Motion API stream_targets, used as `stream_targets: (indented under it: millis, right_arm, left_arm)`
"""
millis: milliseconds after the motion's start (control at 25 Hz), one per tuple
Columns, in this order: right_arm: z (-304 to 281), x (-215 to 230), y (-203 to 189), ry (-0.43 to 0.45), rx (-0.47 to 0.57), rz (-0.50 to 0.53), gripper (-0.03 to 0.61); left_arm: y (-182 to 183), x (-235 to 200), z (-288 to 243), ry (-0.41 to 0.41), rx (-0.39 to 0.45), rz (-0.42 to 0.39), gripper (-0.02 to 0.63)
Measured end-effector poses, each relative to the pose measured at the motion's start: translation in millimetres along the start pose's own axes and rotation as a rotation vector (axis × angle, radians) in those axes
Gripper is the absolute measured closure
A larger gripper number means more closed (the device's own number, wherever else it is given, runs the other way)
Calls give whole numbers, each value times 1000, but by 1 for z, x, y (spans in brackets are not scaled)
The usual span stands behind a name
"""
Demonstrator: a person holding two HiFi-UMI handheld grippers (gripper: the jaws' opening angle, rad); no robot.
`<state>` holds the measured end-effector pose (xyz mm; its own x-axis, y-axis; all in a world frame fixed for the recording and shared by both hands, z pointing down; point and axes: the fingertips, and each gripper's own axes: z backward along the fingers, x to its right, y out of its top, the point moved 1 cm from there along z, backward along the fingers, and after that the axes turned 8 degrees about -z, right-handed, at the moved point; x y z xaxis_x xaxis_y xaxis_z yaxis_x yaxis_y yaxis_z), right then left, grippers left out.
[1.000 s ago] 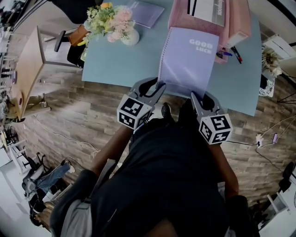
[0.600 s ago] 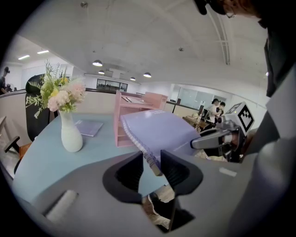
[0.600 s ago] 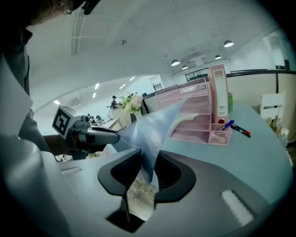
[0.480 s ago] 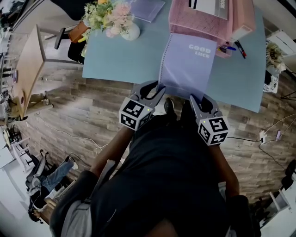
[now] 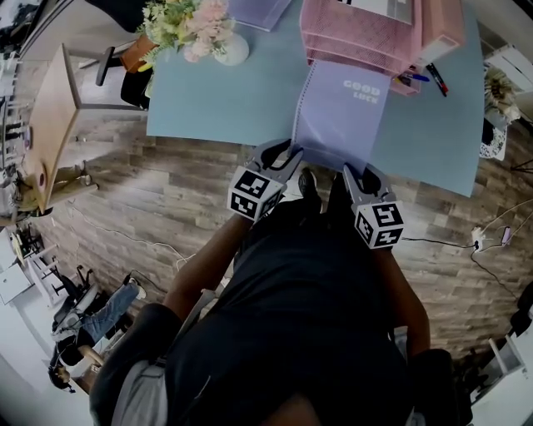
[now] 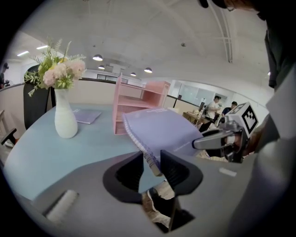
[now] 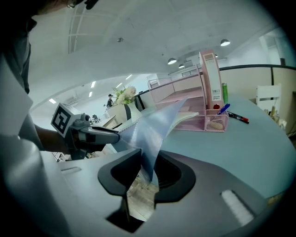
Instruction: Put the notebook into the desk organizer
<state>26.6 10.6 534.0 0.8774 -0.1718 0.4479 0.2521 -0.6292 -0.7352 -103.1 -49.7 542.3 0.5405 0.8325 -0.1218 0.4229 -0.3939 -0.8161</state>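
A lavender spiral notebook (image 5: 341, 112) printed "GOOD LUCK" is held level over the blue table (image 5: 216, 100), its far edge reaching into the lower tray of the pink desk organizer (image 5: 358, 33). My left gripper (image 5: 283, 156) is shut on the near spiral-bound corner; in the left gripper view the wire binding (image 6: 149, 157) sits between the jaws. My right gripper (image 5: 356, 172) is shut on the other near corner, where the translucent cover (image 7: 152, 134) bends up between the jaws. Both grippers hang just off the table's near edge.
A white vase of flowers (image 5: 212, 33) stands at the far left of the table, with a second purple notebook (image 5: 258, 10) behind it. Pens (image 5: 425, 79) lie right of the organizer beside a mesh pen cup (image 7: 216, 121). A wooden chair (image 5: 58, 108) stands left of the table.
Both grippers have carried the notebook forward, away from me. Its far edge has slid further into the organizer's tray.
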Motion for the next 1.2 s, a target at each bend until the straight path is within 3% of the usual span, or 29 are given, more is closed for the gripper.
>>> stream_targets:
  millis: [360, 1200]
  right_arm:
    - [-17, 22, -25, -5, -8, -19, 491]
    - [-51, 50, -41, 13, -16, -116, 489]
  left_arm:
    - [-25, -2, -24, 10, -24, 19, 442]
    - [-35, -19, -53, 32, -63, 14, 446]
